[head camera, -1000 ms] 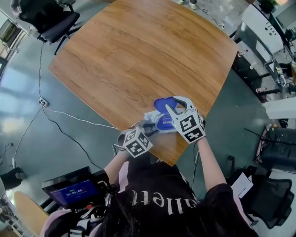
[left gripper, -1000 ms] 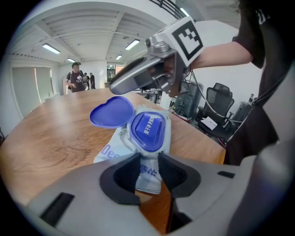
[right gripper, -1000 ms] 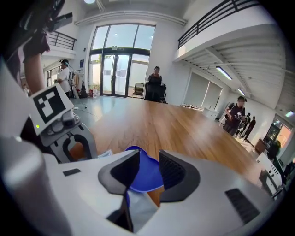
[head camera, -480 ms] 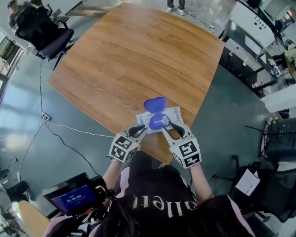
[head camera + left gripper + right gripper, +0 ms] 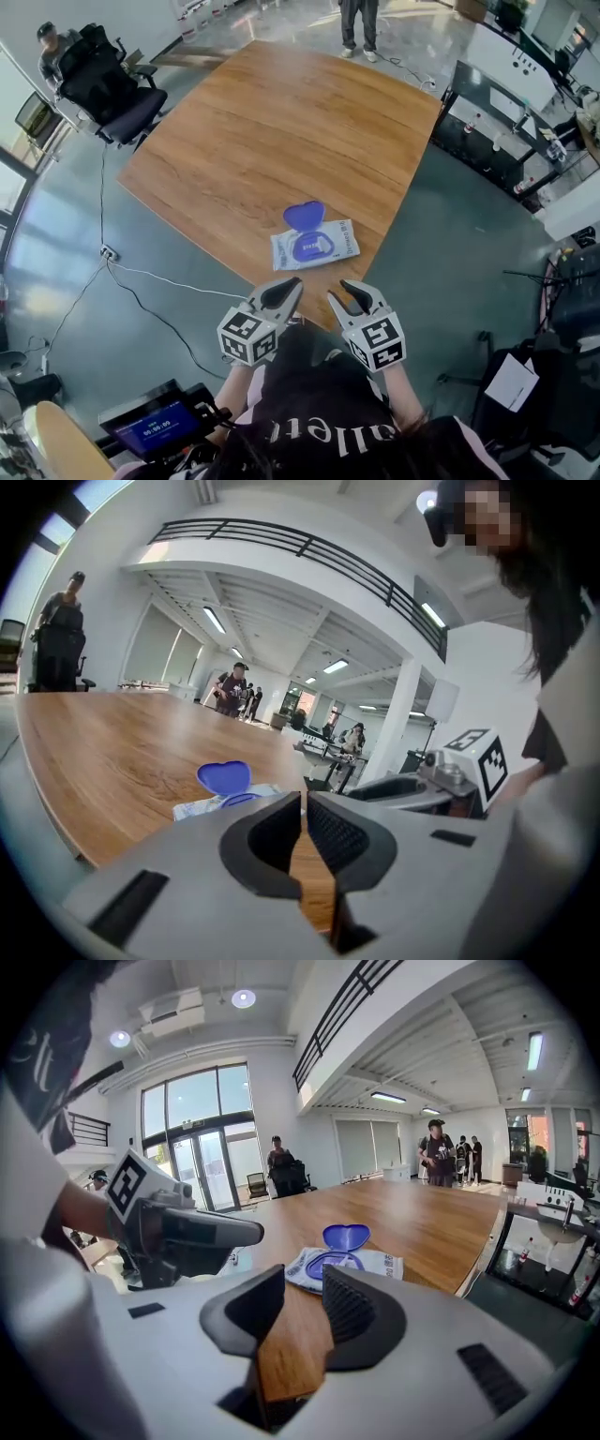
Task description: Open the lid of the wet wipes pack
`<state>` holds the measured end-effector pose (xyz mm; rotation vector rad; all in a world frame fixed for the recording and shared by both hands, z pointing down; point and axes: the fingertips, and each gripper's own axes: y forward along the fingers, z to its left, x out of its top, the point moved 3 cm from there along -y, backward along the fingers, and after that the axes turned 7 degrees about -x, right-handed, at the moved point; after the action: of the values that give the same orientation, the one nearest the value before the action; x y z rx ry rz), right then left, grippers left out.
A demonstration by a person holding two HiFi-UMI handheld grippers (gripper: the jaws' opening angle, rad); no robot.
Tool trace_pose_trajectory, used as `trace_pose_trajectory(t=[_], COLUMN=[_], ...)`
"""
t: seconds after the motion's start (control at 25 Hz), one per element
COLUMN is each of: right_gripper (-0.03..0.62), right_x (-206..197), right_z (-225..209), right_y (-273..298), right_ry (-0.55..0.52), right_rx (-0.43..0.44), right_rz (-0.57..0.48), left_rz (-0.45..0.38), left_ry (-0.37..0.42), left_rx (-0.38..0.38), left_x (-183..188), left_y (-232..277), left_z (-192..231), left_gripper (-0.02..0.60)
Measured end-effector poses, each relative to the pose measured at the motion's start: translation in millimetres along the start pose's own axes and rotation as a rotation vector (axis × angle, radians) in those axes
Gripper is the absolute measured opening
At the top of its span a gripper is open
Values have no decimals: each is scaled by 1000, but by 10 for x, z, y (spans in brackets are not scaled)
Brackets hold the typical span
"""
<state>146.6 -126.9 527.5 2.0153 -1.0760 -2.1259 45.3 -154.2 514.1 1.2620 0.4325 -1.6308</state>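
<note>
- Head view: the wet wipes pack (image 5: pixel 330 249) lies flat on the wooden table (image 5: pixel 272 122), near the corner closest to the person, probably so that both grippers can reach it.
- Its blue lid (image 5: pixel 304 215) stands up from the far side of the pack, leaving the oval opening uncovered. From how it lies, the opening step looks done.
- The 2 grippers hang side by side just off the table's near edge, apart from the pack and touching nothing. That fits a task with nothing left to hold.
- The left gripper (image 5: pixel 291 287) is closing. Its own view shows only a thin slit between the ribbed pads, with bare table behind and nothing in the slit. This looks like an idle squeeze, not a grip.
- The right gripper (image 5: pixel 341 291) has its jaws clearly apart and empty. Through the gap its view shows table wood, with the pack and raised lid beyond.
- Both gripper views point at the pack from the person's side, so it stays centred and easy to reach if the lid needs 1 more push.
</note>
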Motion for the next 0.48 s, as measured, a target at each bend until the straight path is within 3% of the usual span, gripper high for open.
trace_pose_trajectory(t=[0.24, 0.48], right_gripper=[120, 101], right_x=[-219, -360], right_z=[198, 447], right_y=[-488, -797], right_ry=[16, 56], right_rx=[26, 65], right_rz=[-35, -57], left_rz=[-77, -34], left_ry=[-24, -11], left_rx=[67, 123], left_x=[-209, -483], left_y=[-346, -685], left_z=[-546, -943], left_gripper=[12, 12])
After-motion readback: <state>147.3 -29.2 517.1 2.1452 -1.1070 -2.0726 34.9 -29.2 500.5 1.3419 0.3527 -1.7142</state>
